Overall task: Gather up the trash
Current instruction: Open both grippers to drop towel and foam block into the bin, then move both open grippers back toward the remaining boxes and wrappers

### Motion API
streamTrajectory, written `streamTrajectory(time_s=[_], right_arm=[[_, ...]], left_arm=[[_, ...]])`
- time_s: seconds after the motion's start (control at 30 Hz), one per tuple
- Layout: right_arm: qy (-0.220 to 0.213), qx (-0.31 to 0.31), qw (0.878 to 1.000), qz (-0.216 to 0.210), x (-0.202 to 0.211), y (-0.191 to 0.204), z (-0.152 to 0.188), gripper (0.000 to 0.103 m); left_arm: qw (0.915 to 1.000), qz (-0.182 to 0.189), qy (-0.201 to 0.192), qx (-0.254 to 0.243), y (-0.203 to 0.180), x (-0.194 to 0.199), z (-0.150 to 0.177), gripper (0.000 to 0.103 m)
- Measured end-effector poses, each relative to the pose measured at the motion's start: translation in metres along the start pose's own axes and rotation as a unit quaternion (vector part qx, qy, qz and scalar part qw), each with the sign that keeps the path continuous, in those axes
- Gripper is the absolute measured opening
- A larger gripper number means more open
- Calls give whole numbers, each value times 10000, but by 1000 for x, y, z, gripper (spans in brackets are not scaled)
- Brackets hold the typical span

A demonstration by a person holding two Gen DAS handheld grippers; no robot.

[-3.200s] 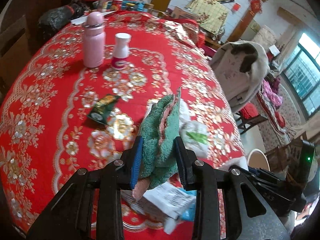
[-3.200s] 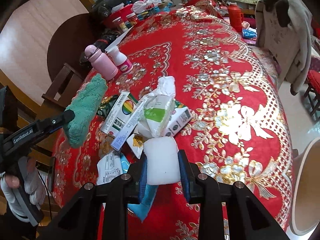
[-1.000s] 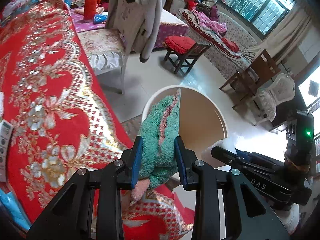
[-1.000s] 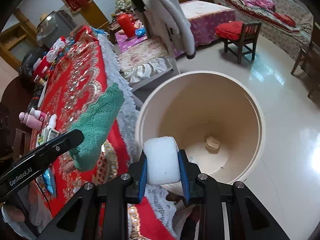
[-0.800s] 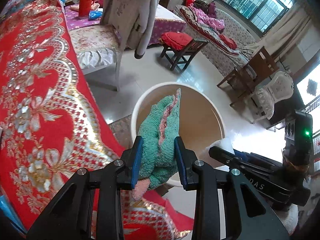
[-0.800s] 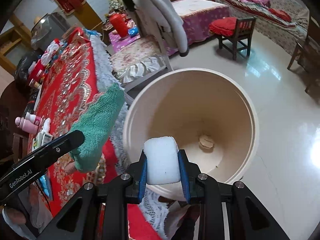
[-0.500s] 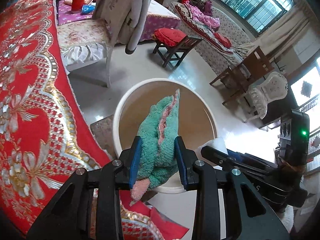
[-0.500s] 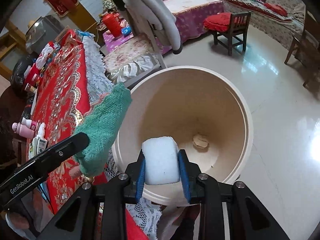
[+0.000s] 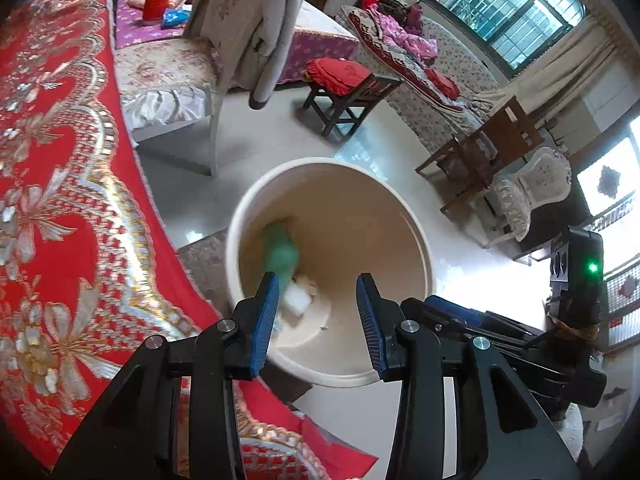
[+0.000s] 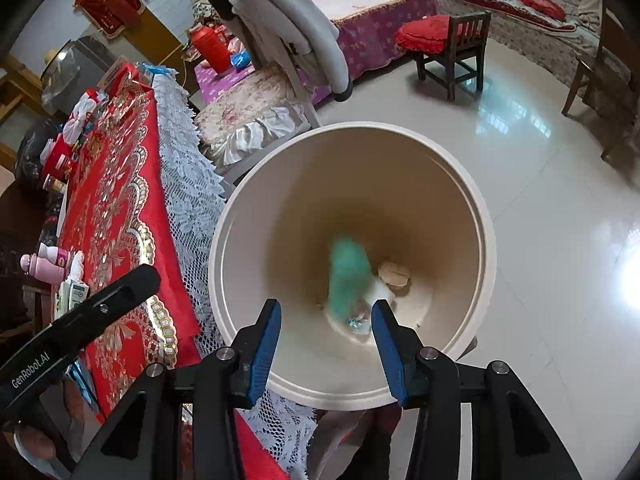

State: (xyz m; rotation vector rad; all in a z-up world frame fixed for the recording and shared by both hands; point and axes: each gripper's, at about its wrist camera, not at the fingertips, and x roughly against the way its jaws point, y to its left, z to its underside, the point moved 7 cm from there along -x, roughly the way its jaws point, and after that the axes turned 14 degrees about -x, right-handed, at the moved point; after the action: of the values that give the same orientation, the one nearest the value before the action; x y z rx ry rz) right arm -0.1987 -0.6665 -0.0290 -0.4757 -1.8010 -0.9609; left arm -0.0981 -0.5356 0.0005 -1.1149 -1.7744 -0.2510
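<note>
Left gripper (image 9: 316,304) and right gripper (image 10: 325,334) over bin (image 10: 478,200), jaws just parted, empty, green cloth (image 10: 348,276) and sponge (image 9: 296,300) inside bin

- You get bright daylight from the barred window (image 9: 516,16); it blows out at the right edge.
- Glare streaks the tiled floor (image 10: 532,184).
- Motion blur smears the green cloth (image 10: 347,276) inside the bin (image 10: 486,248).
- Fisheye bending and dark corners frame both views.

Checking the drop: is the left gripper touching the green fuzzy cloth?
Apart. Left wrist view: left gripper jaws just opened, empty; green fuzzy cloth blurred inside the bin.
</note>
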Motion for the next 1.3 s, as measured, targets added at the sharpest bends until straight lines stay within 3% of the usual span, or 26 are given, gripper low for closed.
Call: streamTrajectory(time_s=[0.7,0.77,0.83,1.0,1.3], right_arm=[[-50,636,9978,-196,3,78,23,46],[-78,731,9971,-217,3,89,25,51],[-118,825,9962,-260,5,102,28,57],[-144,1132,9928,-370,5,138,40,58],[-128,1652,9847,-541,-3,199,65,64]], left_arm=[[9950,-834,-396,392,67,74,28,38],[9942,-881,-437,443,74,82,31,39],[9931,-934,-497,506,81,91,34,46],[9885,-1181,-676,666,105,121,44,58],[9761,-1706,-869,1025,150,172,72,59]])
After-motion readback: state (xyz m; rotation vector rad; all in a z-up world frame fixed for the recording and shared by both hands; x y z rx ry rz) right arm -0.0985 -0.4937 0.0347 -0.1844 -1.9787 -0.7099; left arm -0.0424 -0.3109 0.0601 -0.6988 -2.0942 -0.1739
